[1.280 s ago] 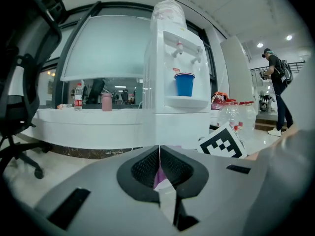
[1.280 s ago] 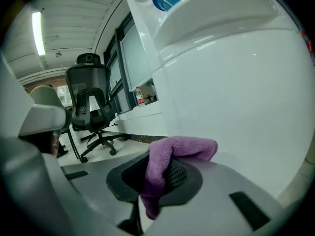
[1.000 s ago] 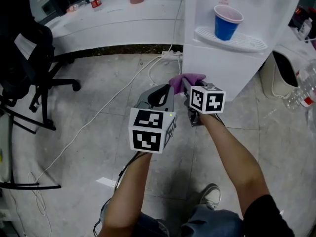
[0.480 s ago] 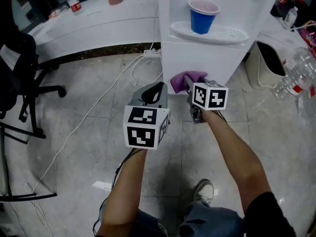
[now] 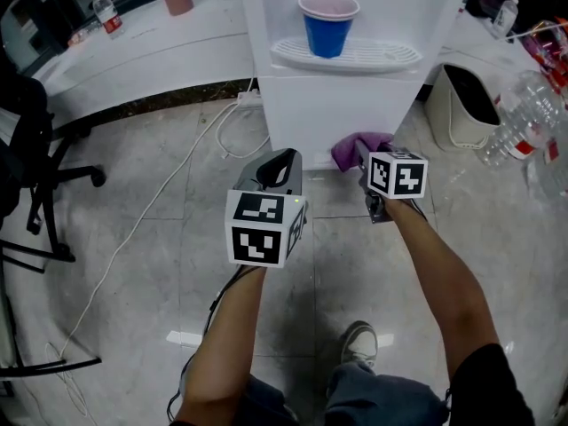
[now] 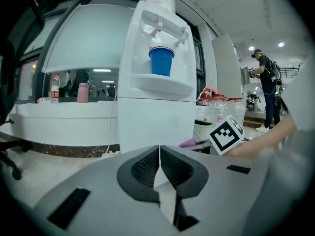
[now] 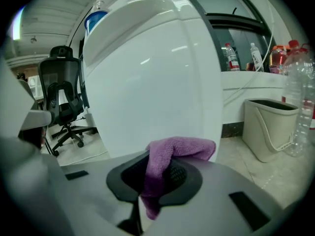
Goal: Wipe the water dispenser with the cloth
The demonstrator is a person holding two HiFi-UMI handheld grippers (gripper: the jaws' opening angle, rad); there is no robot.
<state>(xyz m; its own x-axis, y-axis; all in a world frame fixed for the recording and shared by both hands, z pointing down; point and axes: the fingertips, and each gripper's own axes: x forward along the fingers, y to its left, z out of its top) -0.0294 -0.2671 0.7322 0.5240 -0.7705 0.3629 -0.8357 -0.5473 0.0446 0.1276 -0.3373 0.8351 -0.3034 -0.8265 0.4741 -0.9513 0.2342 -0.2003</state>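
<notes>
The left gripper (image 6: 159, 154), jaws pressed together on nothing, hovers before the dispenser (image 5: 337, 105), whose top is cut off, while the right gripper (image 7: 157, 173) pinches the bunched cloth (image 7: 179, 149), free end toward the lower panel, contact unclear.

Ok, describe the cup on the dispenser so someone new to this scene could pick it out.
Find the tall white water dispenser at the top of the head view. On its grated drip tray stands a cup, the only thing there: blue outside, pale inside, open-topped.
</notes>
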